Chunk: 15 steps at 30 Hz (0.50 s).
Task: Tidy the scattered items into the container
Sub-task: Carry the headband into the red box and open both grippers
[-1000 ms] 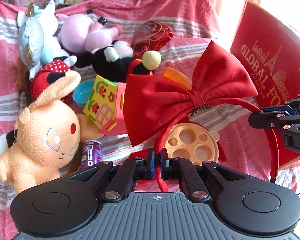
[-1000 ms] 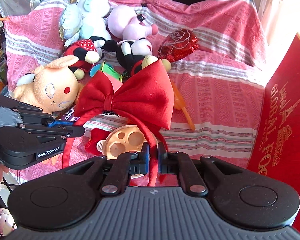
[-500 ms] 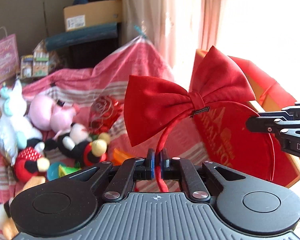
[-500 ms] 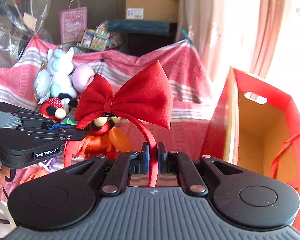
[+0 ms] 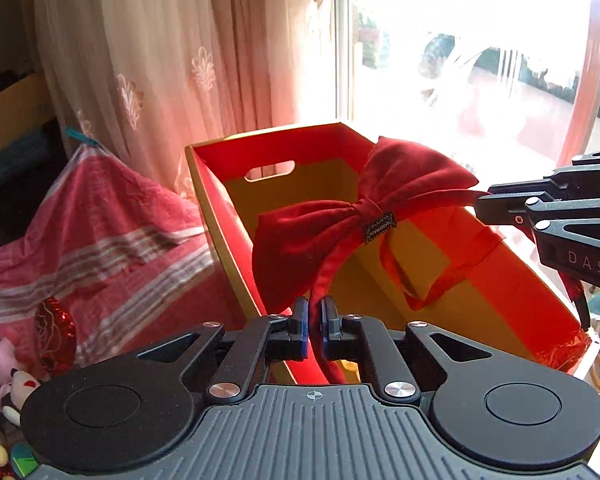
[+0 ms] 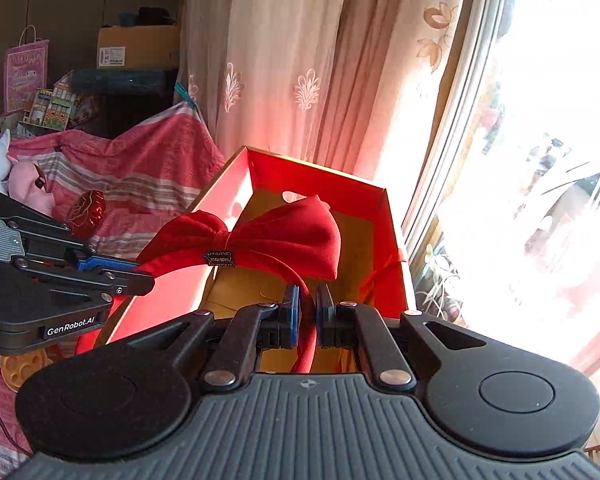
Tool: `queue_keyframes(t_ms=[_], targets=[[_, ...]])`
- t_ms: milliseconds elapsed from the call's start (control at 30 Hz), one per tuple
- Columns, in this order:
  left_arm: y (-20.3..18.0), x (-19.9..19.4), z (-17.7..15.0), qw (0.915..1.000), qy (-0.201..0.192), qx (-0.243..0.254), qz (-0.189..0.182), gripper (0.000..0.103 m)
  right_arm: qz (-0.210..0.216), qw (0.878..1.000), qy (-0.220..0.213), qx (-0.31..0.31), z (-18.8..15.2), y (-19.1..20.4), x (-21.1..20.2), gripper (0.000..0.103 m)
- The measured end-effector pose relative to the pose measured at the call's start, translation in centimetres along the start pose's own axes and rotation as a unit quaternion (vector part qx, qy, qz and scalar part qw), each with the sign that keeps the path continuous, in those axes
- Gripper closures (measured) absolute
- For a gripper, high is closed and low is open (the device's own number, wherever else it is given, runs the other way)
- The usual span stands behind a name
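Observation:
A red headband with a big red bow (image 5: 352,216) hangs between my two grippers, above the open red box (image 5: 236,216) with a tan inside and a cut-out handle. My left gripper (image 5: 314,320) is shut on one end of the band. My right gripper (image 6: 308,312) is shut on the other end; the bow also shows in the right wrist view (image 6: 276,240) over the box (image 6: 236,192). The right gripper shows at the right edge of the left wrist view (image 5: 480,200). The left gripper shows at the left of the right wrist view (image 6: 148,276).
Pink striped cloth (image 5: 100,240) covers the surface left of the box. Plush toys (image 6: 24,176) and a red foil rose (image 6: 86,212) lie on it. A round tan toy (image 6: 20,368) lies low left. Curtain (image 6: 300,60) and window stand behind the box.
Both grippers have carried the headband up from the toy pile and to the right, from beside the box to above its open top. Both grips have held.

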<state>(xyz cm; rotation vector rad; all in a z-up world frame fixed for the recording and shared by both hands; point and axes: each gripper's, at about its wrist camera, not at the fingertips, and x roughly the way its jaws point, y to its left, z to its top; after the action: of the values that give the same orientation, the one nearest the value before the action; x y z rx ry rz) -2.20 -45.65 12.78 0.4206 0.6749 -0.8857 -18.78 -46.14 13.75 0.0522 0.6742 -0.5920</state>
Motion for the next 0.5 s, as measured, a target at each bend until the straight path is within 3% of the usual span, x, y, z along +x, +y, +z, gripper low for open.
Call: queue_keyframes(t_ms=[33,100,133,167,200,333,500], targets=[[-0.6,0.9,0.2,1.0000,0.007,0.003,0.001,0.092,0.002,1.000,0.013,-0.007,-0.3,-0.2,0.9,0.089],[-1.1,2.3,0.3,0.9997,0.022,-0.002,0.005,0.061,-0.004,1.000,0.028,-0.013,-1.1,-0.2,2.9,0.078],[-1.1,2.7,0.3,0.9997,0.022,-0.003,0.013,0.051,-0.005,0.999,0.035,-0.012,-1.4,-0.2,3.8,0.052],[-1.2,2.8,0.2,0.9997,0.018,-0.002,0.019,0.035,-0.007,0.999,0.038,-0.011,-1.8,-0.2,4.4,0.036],[-1.3,2.9,0.2,0.9995,0.016,0.000,0.026,0.031,-0.005,0.999,0.035,-0.014,-2.1,-0.1,4.8,0.036],[-1.2,4.0,0.1,0.9990,0.024,-0.019,0.033,0.031,0.012,0.999,0.036,-0.018,-2.9,-0.1,6.0,0.036],[-0.5,4.7,-1.3,0.9969,0.013,-0.076,0.012,0.032,0.025,0.999,0.042,0.015,-4.6,-0.5,8.0,0.035]])
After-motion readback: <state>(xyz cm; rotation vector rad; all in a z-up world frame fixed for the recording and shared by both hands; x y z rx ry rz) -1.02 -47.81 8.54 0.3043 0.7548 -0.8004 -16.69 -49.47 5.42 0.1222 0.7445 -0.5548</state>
